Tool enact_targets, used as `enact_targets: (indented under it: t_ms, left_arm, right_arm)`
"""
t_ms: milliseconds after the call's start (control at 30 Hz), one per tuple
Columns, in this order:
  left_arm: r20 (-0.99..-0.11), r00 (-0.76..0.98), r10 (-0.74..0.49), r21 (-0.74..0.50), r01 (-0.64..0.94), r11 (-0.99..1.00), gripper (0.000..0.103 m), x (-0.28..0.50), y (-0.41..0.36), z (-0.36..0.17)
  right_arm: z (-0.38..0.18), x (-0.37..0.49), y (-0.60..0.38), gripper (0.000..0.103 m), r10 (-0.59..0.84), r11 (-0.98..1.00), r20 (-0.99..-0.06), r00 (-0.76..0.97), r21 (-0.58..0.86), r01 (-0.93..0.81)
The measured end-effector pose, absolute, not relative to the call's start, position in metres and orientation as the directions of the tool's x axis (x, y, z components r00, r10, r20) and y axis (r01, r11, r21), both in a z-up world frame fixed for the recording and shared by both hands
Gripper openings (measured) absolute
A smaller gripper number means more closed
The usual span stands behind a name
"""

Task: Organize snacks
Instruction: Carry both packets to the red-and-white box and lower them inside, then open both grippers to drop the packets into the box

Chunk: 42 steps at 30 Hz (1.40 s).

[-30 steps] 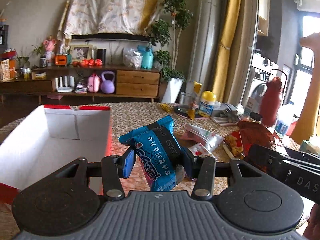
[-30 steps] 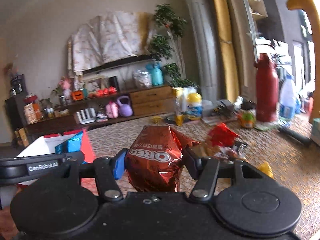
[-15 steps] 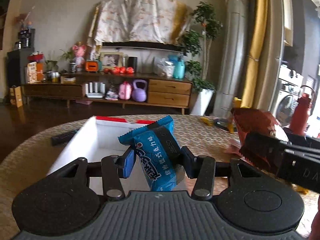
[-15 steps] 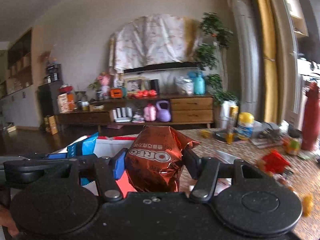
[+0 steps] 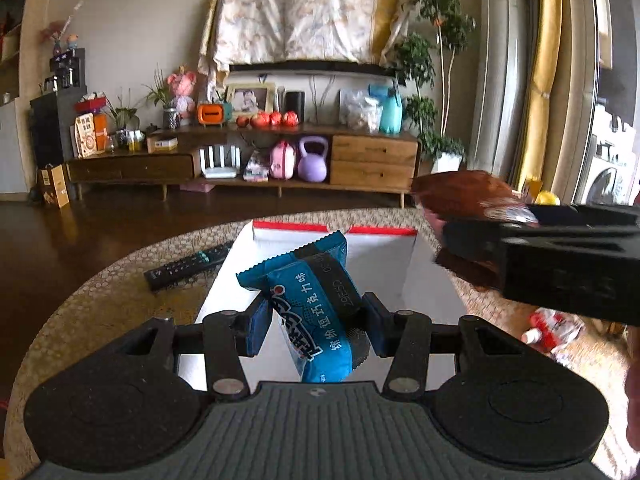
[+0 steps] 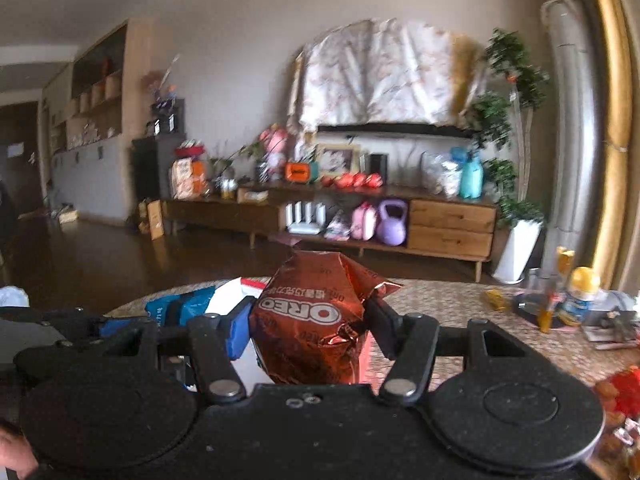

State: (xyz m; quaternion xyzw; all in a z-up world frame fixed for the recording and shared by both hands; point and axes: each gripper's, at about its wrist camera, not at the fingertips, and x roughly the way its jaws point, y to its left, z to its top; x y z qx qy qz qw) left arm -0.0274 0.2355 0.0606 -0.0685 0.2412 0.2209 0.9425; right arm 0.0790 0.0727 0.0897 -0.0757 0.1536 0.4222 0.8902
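Blue snack packet (image 5: 316, 312) sits dead centre of the left wrist view, tilted with its crimped top edge leaning toward the upper left, and the left gripper (image 5: 316, 322) has it pinched between both pads at mid-body. It hangs over the white box (image 5: 400, 272), whose red-edged far wall runs across the middle of the frame just behind the packet. The same blue packet shows in the right wrist view at lower left (image 6: 180, 308), over the white box (image 6: 232, 292).

Over on the right wrist view, the copper-brown Oreo bag (image 6: 316, 320) fills the lower centre, logo upside down, its crumpled top flaring to the right. The right gripper (image 6: 310, 328) clamps it from both sides, pads pressed into the foil. In the left wrist view that same brown bag (image 5: 464, 196) pokes in from the right edge at mid-height, blurred, with the right gripper's black body (image 5: 560, 252) below it, just to the right of the box.

A black remote control (image 5: 188, 266) lies on the round woven-pattern table (image 5: 100, 312), touching or just beside the box's left wall. A red and white wrapper (image 5: 556, 328) lies on the table at lower right. Across the right wrist view, bottles and jars (image 6: 576, 296) crowd the table's far right. Behind it all, a long wooden sideboard (image 5: 372, 160) with a purple kettlebell (image 5: 312, 158).
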Motion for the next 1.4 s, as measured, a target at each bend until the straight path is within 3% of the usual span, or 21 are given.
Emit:
enact_targets:
  t_ms: [500, 733, 933, 1000, 1100, 1400]
  left_arm:
    - [-0.664, 0.687, 0.295, 0.056, -0.348, 0.936, 0.048, 0.009, 0.262, 0.018]
    - [-0.711, 0.644, 0.281, 0.066, -0.337, 0.939, 0.049, 0.018, 0.266, 0.008]
    - [-0.72, 0.63, 0.292, 0.077, -0.346, 0.935, 0.051, 0.019, 0.266, 0.009]
    - [-0.718, 0.63, 0.295, 0.079, -0.347, 0.934, 0.062, 0.023, 0.266, 0.01]
    - [-0.71, 0.635, 0.305, 0.087, -0.35, 0.933, 0.072, 0.022, 0.263, 0.013]
    - [-0.678, 0.659, 0.324, 0.087, -0.367, 0.926, 0.073, 0.012, 0.249, 0.026]
  right_arm:
    - [0.046, 0.124, 0.16, 0.059, 0.643, 0.511, -0.661, 0.385, -0.004, -0.86]
    - [0.026, 0.131, 0.171, 0.06, 0.579, 0.502, -0.735, 0.354, -0.021, -0.864]
    - [0.026, 0.128, 0.175, 0.062, 0.569, 0.488, -0.744, 0.349, -0.035, -0.872]
    - [0.026, 0.132, 0.175, 0.071, 0.577, 0.487, -0.738, 0.35, -0.033, -0.873]
    - [0.028, 0.136, 0.174, 0.072, 0.582, 0.487, -0.733, 0.352, -0.034, -0.873]
    - [0.059, 0.129, 0.143, 0.073, 0.656, 0.519, -0.651, 0.381, 0.023, -0.854]
